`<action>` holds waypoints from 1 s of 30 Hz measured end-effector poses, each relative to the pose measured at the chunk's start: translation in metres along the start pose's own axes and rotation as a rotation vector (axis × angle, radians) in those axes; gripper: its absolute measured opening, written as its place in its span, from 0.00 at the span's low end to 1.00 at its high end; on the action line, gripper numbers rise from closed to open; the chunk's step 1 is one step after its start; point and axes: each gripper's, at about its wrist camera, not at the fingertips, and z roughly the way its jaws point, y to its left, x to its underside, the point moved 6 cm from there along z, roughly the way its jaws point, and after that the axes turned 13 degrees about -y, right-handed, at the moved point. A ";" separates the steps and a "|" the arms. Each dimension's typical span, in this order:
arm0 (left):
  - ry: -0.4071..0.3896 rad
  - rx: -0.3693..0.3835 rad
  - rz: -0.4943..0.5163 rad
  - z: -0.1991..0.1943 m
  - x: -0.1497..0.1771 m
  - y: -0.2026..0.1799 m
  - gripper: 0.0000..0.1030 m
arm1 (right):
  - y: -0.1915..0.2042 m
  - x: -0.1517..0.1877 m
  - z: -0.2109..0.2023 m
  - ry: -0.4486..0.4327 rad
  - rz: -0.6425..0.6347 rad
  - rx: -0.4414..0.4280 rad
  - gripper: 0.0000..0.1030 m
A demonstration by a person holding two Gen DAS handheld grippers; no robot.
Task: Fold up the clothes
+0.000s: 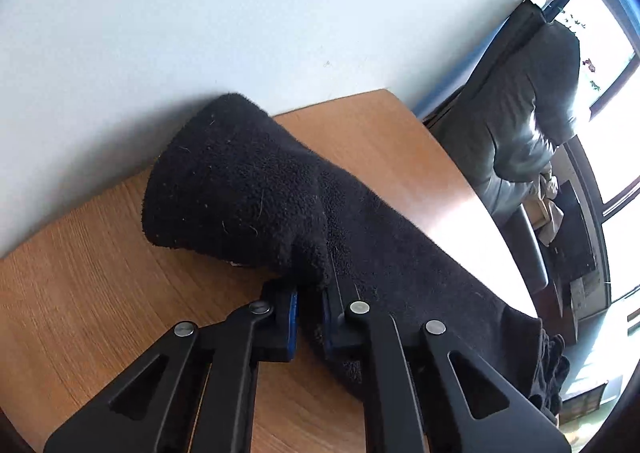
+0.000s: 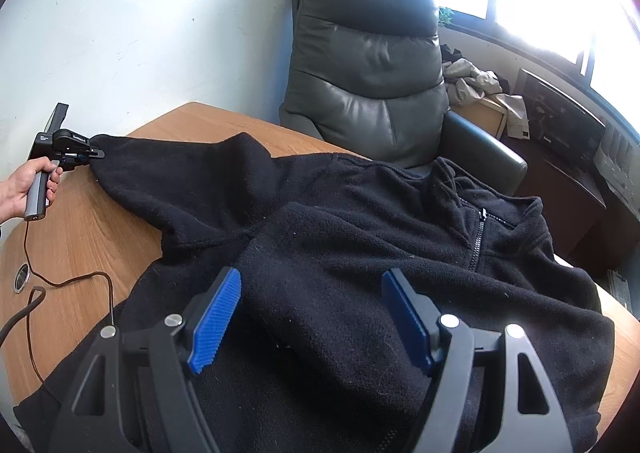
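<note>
A black fleece zip jacket (image 2: 360, 237) lies spread on the wooden table (image 2: 80, 229), zipper and collar toward the right. Its sleeve (image 2: 168, 173) stretches out to the left. In the left wrist view the sleeve's cuff end (image 1: 240, 189) rises just ahead of my left gripper (image 1: 311, 305), whose blue pads are shut on the fleece. The right wrist view shows that same left gripper (image 2: 94, 152) at the sleeve tip, held by a hand (image 2: 24, 189). My right gripper (image 2: 312, 317) hovers open over the jacket's body, its blue pads wide apart.
A grey leather armchair (image 2: 368, 65) stands behind the table against the white wall. A dark cable (image 2: 80, 281) trails over the table's left part beside a round grommet hole (image 2: 22, 277). Beige cloth (image 2: 480, 89) and dark boxes sit by the window at right.
</note>
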 end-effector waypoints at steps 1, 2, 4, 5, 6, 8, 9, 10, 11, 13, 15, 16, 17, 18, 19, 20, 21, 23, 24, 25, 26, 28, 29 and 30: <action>-0.030 0.016 0.012 -0.009 -0.004 -0.012 0.06 | -0.003 0.002 -0.004 -0.003 0.007 0.005 0.75; -0.064 0.040 0.040 -0.020 -0.009 -0.029 0.06 | -0.006 0.003 -0.009 -0.006 0.013 0.010 0.75; -0.124 0.109 0.122 -0.047 -0.012 -0.079 0.06 | -0.012 0.004 -0.018 -0.017 0.029 0.022 0.75; -0.150 0.154 0.171 -0.063 -0.010 -0.112 0.06 | -0.016 0.004 -0.022 -0.025 0.038 0.028 0.74; -0.174 0.201 0.225 -0.079 -0.006 -0.146 0.06 | -0.019 0.004 -0.028 -0.038 0.047 0.034 0.74; -0.195 0.306 0.299 -0.103 0.010 -0.213 0.06 | -0.029 0.000 -0.039 -0.073 0.078 0.046 0.74; -0.201 0.361 0.330 -0.114 0.019 -0.246 0.06 | -0.035 -0.002 -0.047 -0.090 0.100 0.049 0.74; -0.207 0.415 0.361 -0.126 0.028 -0.279 0.06 | -0.042 -0.005 -0.055 -0.112 0.125 0.050 0.74; -0.206 0.464 0.392 -0.136 0.043 -0.312 0.06 | -0.048 -0.007 -0.063 -0.133 0.143 0.054 0.75; -0.193 0.554 0.457 -0.154 0.085 -0.378 0.06 | -0.062 -0.012 -0.081 -0.172 0.171 0.058 0.74; -0.168 0.601 0.516 -0.160 0.134 -0.434 0.06 | -0.079 -0.016 -0.101 -0.203 0.195 0.065 0.74; -0.136 0.613 0.531 -0.156 0.160 -0.456 0.06 | -0.089 -0.017 -0.112 -0.217 0.210 0.066 0.74; -0.099 0.620 0.545 -0.152 0.188 -0.475 0.06 | -0.101 -0.017 -0.124 -0.228 0.226 0.069 0.74; -0.064 0.624 0.559 -0.151 0.218 -0.488 0.06 | -0.111 -0.016 -0.133 -0.236 0.240 0.074 0.75; -0.033 0.631 0.573 -0.151 0.246 -0.495 0.06 | -0.125 -0.013 -0.145 -0.240 0.257 0.082 0.75; -0.009 0.638 0.595 -0.153 0.275 -0.501 0.06 | -0.139 -0.009 -0.157 -0.243 0.274 0.089 0.75; 0.008 0.648 0.623 -0.157 0.301 -0.506 0.06 | -0.152 -0.004 -0.167 -0.241 0.284 0.104 0.75; 0.051 0.665 0.666 -0.162 0.350 -0.527 0.06 | -0.178 0.008 -0.185 -0.230 0.293 0.127 0.75; 0.072 0.669 0.691 -0.168 0.372 -0.530 0.06 | -0.189 0.014 -0.191 -0.219 0.298 0.135 0.75; 0.090 0.669 0.721 -0.178 0.390 -0.525 0.06 | -0.201 0.020 -0.198 -0.214 0.304 0.141 0.75; 0.109 0.669 0.751 -0.187 0.409 -0.520 0.06 | -0.209 0.025 -0.203 -0.210 0.314 0.137 0.75; 0.131 0.650 0.795 -0.193 0.433 -0.517 0.06 | -0.223 0.036 -0.207 -0.200 0.337 0.129 0.75; 0.135 0.636 0.812 -0.192 0.440 -0.514 0.06 | -0.230 0.041 -0.208 -0.194 0.347 0.124 0.75; 0.139 0.622 0.829 -0.192 0.446 -0.511 0.07 | -0.234 0.045 -0.207 -0.189 0.350 0.119 0.75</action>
